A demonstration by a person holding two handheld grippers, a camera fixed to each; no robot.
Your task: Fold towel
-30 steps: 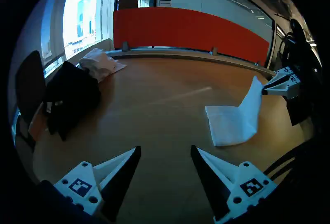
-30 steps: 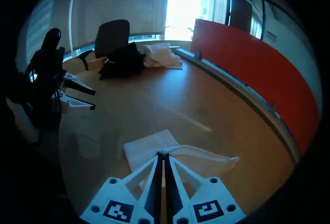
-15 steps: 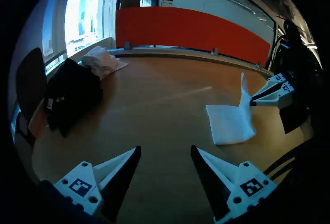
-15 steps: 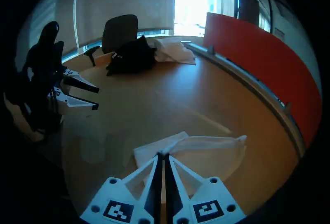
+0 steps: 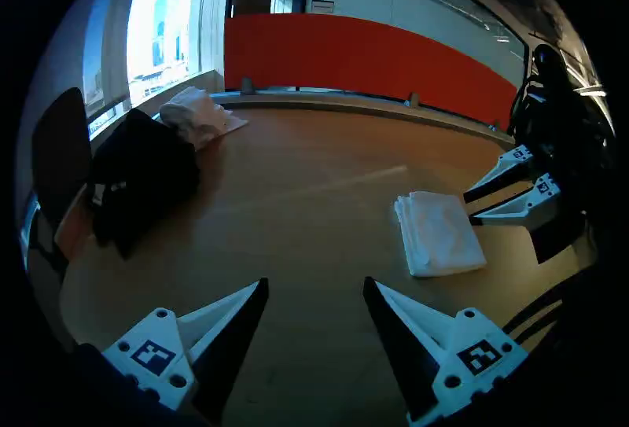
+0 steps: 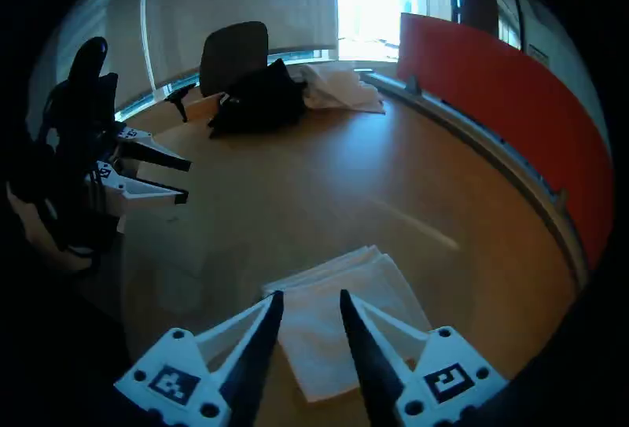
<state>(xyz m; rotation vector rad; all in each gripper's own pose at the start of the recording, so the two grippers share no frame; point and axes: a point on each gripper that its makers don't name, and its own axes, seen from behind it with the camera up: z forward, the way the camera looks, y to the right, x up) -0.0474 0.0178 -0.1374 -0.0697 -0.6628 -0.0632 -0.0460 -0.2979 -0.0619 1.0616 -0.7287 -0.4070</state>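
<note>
A white towel lies folded flat on the wooden table, right of centre in the left gripper view. In the right gripper view the same towel sits just beyond the fingers. My right gripper is open, its tips over the towel's near edge, nothing between them. It also appears at the right of the left gripper view as the right gripper, just right of the towel. My left gripper stands open over bare table, well short of the towel. It appears far left as the left gripper.
A black bag lies on the table's left side beside a chair. A heap of white cloth rests near the window. A red divider runs along the table's far edge.
My right gripper let go of the lifted towel flap and opened. The flap came down, so the towel now lies folded flat. The left gripper stayed put.
</note>
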